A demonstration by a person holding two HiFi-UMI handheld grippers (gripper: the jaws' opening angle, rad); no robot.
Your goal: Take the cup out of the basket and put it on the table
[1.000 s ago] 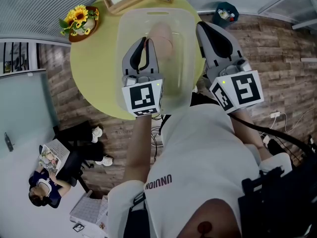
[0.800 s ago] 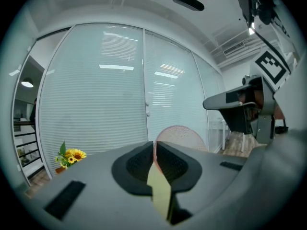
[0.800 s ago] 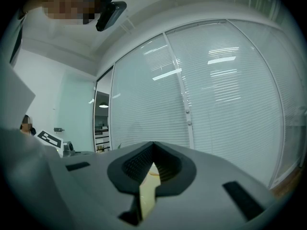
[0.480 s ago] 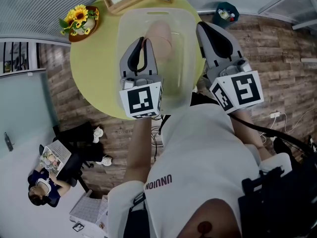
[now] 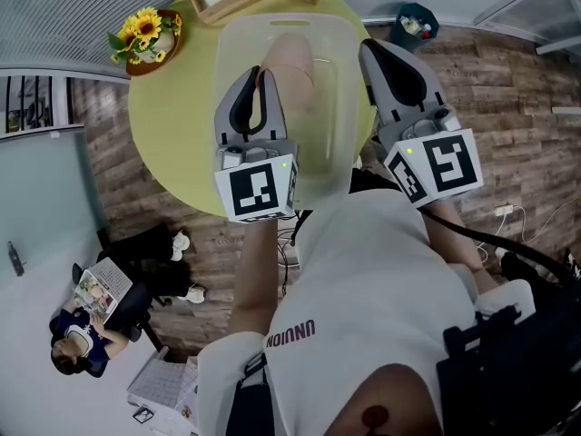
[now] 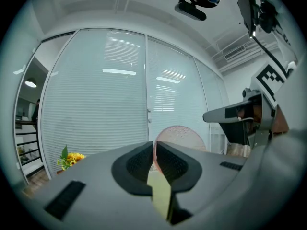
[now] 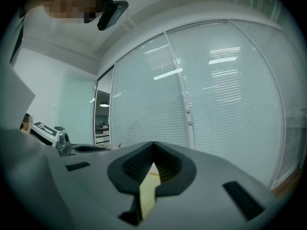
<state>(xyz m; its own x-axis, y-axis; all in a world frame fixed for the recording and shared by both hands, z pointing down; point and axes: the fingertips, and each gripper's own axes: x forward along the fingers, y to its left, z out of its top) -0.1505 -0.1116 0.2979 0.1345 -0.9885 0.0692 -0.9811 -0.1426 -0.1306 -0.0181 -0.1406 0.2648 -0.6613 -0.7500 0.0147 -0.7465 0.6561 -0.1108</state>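
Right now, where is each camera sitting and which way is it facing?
Head view: on the person's head, looking steeply down at table, basket, cup; shows shirt, left gripper, right gripper.
Left gripper view: on the left gripper, along jaws shut on the cup, toward blinds; right gripper at right.
Right gripper view: on the right gripper, along shut, empty jaws toward blinds; head camera overhead.
Shared: head and left gripper views both show cup and sunflowers.
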